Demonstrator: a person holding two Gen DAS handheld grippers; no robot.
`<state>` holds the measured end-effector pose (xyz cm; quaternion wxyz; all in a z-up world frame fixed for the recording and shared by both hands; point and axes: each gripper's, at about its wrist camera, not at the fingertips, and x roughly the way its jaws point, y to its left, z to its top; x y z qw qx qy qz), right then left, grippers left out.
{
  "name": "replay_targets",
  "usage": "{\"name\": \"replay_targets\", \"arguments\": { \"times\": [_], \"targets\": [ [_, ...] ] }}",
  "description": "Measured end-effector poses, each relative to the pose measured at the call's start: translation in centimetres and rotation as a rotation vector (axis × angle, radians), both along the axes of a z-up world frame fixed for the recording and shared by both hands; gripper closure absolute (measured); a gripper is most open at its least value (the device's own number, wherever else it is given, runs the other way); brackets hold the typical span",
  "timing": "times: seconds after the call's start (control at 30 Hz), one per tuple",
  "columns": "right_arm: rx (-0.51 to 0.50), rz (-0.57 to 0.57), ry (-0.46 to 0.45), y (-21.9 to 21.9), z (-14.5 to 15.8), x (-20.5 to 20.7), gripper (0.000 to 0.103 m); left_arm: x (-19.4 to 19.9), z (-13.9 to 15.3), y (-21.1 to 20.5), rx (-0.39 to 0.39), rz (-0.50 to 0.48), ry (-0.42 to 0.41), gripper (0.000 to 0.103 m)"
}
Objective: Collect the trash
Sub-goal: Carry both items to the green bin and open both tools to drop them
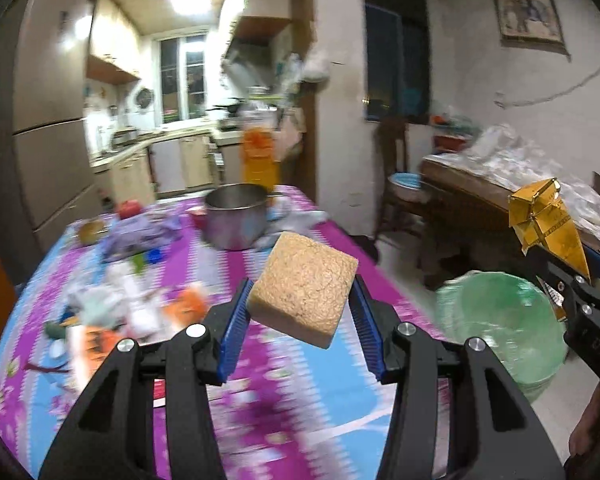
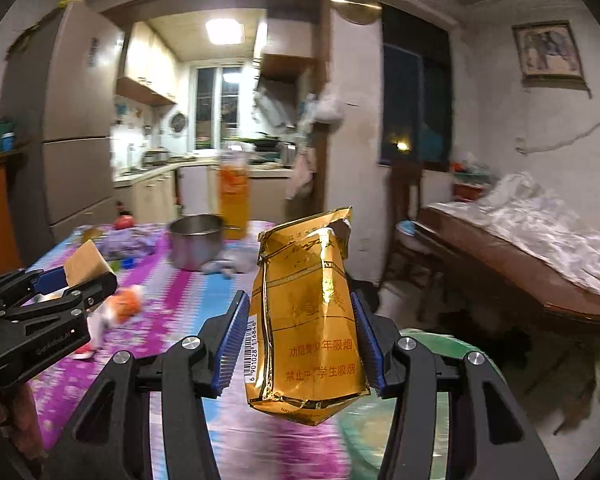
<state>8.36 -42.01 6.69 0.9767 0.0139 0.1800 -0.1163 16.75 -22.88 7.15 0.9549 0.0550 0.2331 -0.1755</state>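
Trash in both grippers, held above the tabletop. Left gripper fingers clenched on a tan sponge, tilted. Right gripper fingers clenched on a crumpled gold pack, upright, torn at top. Green-lined bin stood beside the tabletop's right edge, near the right gripper. More scraps lay on the cloth, blurred. Steel pot stood farther back.
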Motion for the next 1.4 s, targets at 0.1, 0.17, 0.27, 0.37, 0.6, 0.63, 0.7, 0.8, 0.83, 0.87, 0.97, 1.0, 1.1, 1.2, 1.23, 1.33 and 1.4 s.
{"name": "replay_targets", "arguments": {
  "times": [0.1,0.17,0.27,0.37,0.6,0.63,0.7,0.8,0.83,0.87,0.97,1.0,1.1,1.2,1.23,1.33,1.4],
  "targets": [
    [0.013,-0.067,0.052,-4.9,-0.5,-0.2,0.050,0.9,-0.3,-4.0,0.000,-0.070,0.033,0.056],
    [0.024,-0.108,0.102,-7.9,-1.1,-0.1,0.050,1.3,-0.6,-6.3,0.003,-0.108,0.052,0.056],
    [0.058,-0.148,0.182,-12.2,-2.4,0.5,0.050,2.1,-1.6,-9.8,0.014,-0.171,0.108,0.056],
    [0.094,-0.162,0.253,-15.3,-4.2,1.0,0.050,3.2,-3.6,-13.1,0.052,-0.219,0.184,0.056],
    [0.193,-0.135,0.456,-20.7,-8.9,4.7,0.050,5.9,-8.1,-18.7,0.133,-0.286,0.388,0.056],
    [0.211,-0.130,0.480,-21.6,-9.6,5.0,0.050,6.2,-8.5,-19.1,0.137,-0.292,0.404,0.056],
    [0.239,-0.120,0.515,-22.9,-10.5,5.7,0.050,6.5,-8.7,-19.7,0.146,-0.306,0.427,0.056],
    [0.271,-0.118,0.535,-24.0,-11.5,5.7,0.050,6.5,-8.6,-20.2,0.156,-0.308,0.436,0.056],
    [0.267,-0.125,0.534,-23.9,-11.4,5.3,0.050,6.6,-8.6,-20.2,0.159,-0.306,0.442,0.056],
    [0.273,-0.129,0.529,-24.4,-11.4,5.3,0.050,6.7,-8.6,-20.2,0.163,-0.299,0.442,0.056],
    [0.269,-0.126,0.523,-24.2,-11.1,4.8,0.050,7.0,-8.9,-20.8,0.165,-0.294,0.450,0.056],
    [0.269,-0.123,0.522,-24.0,-10.9,4.5,0.050,6.9,-8.8,-20.9,0.167,-0.297,0.450,0.056],
    [0.265,-0.114,0.523,-23.6,-10.8,4.4,0.050,6.5,-8.7,-21.4,0.171,-0.307,0.445,0.056],
    [0.265,-0.109,0.521,-23.6,-10.6,4.3,0.050,6.5,-8.5,-21.7,0.168,-0.306,0.442,0.056],
    [0.264,-0.109,0.519,-23.6,-10.5,4.3,0.050,6.5,-8.4,-21.7,0.167,-0.307,0.441,0.056],
    [0.263,-0.107,0.511,-23.4,-10.2,4.3,0.050,6.5,-8.1,-22.0,0.165,-0.307,0.434,0.056],
    [0.262,-0.104,0.508,-23.2,-10.1,4.2,0.050,6.4,-7.9,-22.1,0.163,-0.304,0.428,0.056]
  ]
}}
